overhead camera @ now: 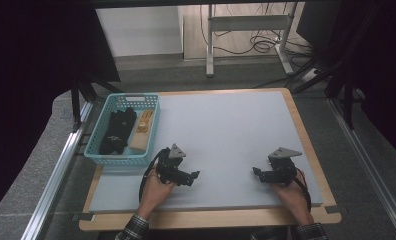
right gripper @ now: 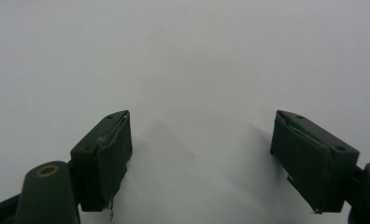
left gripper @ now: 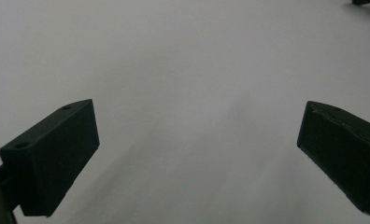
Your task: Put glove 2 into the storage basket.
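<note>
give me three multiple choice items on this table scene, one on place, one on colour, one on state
1. Where does the basket sit on the table?
A. at its left edge
B. at its right edge
C. in the middle

2. What colour is the basket?
A. red
B. teal
C. yellow

3. How do the jaws of the left claw stand?
A. shut on a black item
B. shut on nothing
C. wide apart, nothing between them

Key: 1 A, the high view shows it at the left edge, beyond the left claw; 2 B, its lattice walls are teal; 3 C, the left gripper view shows bare grey surface between the jaws. The right claw is open too.
</note>
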{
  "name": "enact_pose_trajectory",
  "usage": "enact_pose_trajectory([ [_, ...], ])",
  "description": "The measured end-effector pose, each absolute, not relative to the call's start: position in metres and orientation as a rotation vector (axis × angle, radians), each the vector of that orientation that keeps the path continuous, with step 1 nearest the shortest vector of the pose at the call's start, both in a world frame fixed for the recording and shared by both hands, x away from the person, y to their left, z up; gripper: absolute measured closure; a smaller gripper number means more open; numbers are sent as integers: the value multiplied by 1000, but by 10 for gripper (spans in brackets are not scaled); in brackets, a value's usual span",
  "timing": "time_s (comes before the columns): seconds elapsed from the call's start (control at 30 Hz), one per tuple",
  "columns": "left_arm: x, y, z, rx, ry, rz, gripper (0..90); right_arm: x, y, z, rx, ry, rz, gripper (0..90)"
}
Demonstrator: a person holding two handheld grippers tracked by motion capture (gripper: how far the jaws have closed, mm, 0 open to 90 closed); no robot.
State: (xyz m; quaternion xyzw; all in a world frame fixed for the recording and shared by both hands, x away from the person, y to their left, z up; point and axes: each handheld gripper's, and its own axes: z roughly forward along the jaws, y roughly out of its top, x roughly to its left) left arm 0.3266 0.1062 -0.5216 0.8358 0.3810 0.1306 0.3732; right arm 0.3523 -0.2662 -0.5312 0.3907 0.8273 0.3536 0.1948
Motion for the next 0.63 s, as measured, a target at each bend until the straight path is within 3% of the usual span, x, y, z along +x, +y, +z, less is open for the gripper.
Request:
enact_pose_trajectory([
  [0.63,324,103,-547,2193,996,342,0,352,-266,-531,1099,2319,994,201],
])
